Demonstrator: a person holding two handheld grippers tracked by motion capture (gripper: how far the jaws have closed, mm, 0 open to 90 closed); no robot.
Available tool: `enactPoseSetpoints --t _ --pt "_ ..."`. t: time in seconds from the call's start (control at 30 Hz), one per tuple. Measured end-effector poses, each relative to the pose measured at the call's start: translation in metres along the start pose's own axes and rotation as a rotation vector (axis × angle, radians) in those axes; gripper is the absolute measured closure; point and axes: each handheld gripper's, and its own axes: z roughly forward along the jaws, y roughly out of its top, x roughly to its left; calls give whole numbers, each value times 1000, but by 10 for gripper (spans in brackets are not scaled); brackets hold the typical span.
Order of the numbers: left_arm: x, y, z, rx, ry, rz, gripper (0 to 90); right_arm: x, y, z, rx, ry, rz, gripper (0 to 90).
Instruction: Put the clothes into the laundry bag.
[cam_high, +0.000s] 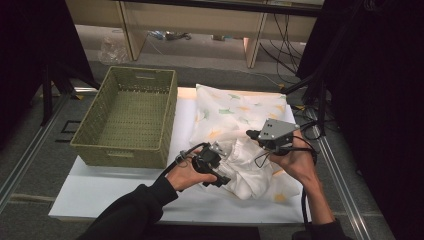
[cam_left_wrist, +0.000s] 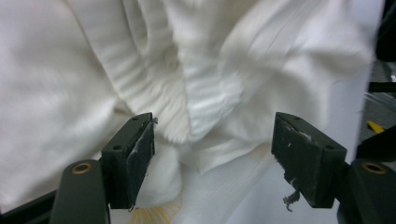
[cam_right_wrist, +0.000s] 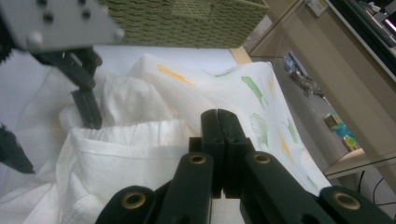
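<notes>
A person sits at the white table (cam_high: 100, 190) with a gripper in each hand, both working a white cloth (cam_high: 235, 125) printed with green and orange leaves. The cloth lies bunched and rumpled right under and ahead of the two tools, spreading away from them toward the far edge of the board.

The left gripper (cam_left_wrist: 212, 154) has its jaws standing wide apart. Folds of the cloth (cam_left_wrist: 205, 93) hang in the gap and just beyond the tips, and one ribbed fold brushes the inner face of the jaw at the left of that view, but the pads do not press on anything.

The right gripper (cam_right_wrist: 219, 140) has its jaws closed flat against each other. A gathered hem of the cloth (cam_right_wrist: 140, 140) sits right against their near side; I cannot tell whether any fabric is pinched between them. Beyond its tips, up and to the left of its own view, the other gripper hangs over the same bunched fabric.

A green woven basket (cam_high: 127, 117) stands beside the cloth, off to the left gripper's outer side, close to the fabric's edge.
</notes>
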Motion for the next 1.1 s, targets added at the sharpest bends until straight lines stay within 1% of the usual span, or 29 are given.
enactPoseSetpoints --t 0.07,0.1,0.13,0.17,0.2,0.23,0.3,0.37,0.4,0.43,0.47,0.5,0.57,0.6,0.63,0.67,0.7,0.73,0.77,0.8,0.83,0.87,0.9,0.93,0.97,1.0,1.03,1.07,1.1 --pt "-3 -4 7 -11 21 7 297 1 1 0 0 3 -1 900" --pt "-3 -5 9 11 22 34 298 1 1 0 -1 5 -4 900" --pt "-7 -5 13 -16 25 12 300 1 1 0 0 3 -7 900" --pt "-8 -5 13 5 27 27 303 1 1 1 -1 5 -4 900" --pt "-9 -4 12 19 32 57 303 1 1 0 2 8 1 900" --pt "-12 -3 12 16 32 54 307 0 0 1 2 -3 -10 900" --pt "-15 -3 10 12 26 68 335 1 0 1 -3 7 1 900" --pt "-21 -3 11 -23 18 33 345 0 -1 0 -1 4 -4 900" --pt "-21 -4 9 -4 18 54 344 0 0 0 -3 4 -1 900" --pt "-23 -4 8 1 21 66 341 0 0 0 -4 4 -2 900" --pt "-26 -4 10 -20 18 41 330 0 0 0 -4 5 -3 900" --pt "-23 -3 10 14 25 81 311 1 0 0 -4 7 0 900" --pt "-20 -2 17 5 42 61 294 1 0 1 -3 8 0 900" --pt "-17 -1 20 9 48 73 309 0 0 1 3 5 -9 900" --pt "-14 0 23 3 65 89 374 1 1 1 1 0 -4 900" --pt "-13 0 28 -35 72 80 492 1 1 1 -1 7 -4 900" --pt "-9 3 29 -14 63 93 559 2 1 1 0 9 -6 900" --pt "-9 5 33 -52 40 43 626 2 1 1 0 10 -7 900" --pt "-7 8 34 -60 25 32 700 2 1 1 3 13 0 900" --pt "-7 12 34 -75 26 25 737 2 1 1 4 6 11 900" --pt "-8 16 32 -88 28 27 764 1 1 1 -3 7 -5 900" --pt "-8 20 31 -120 37 22 777 1 1 1 -3 7 -1 900" --pt "-5 26 28 -115 50 53 786 0 0 0 -3 9 -10 900" --pt "-3 31 27 -133 71 39 791 0 0 0 -2 7 -7 900" --pt "0 36 27 -147 74 20 797 -1 -1 0 -5 1 -2 900" --pt "6 41 25 -126 92 44 803 -1 -1 -1 -2 5 1 900" --pt "11 45 25 -145 100 23 806 -2 -1 -1 -4 1 -1 900" --pt "17 50 25 -155 114 20 810 -2 -2 -2 -4 1 4 900" --pt "22 53 26 -174 119 -1 814 -2 -2 -3 -1 2 4 900"
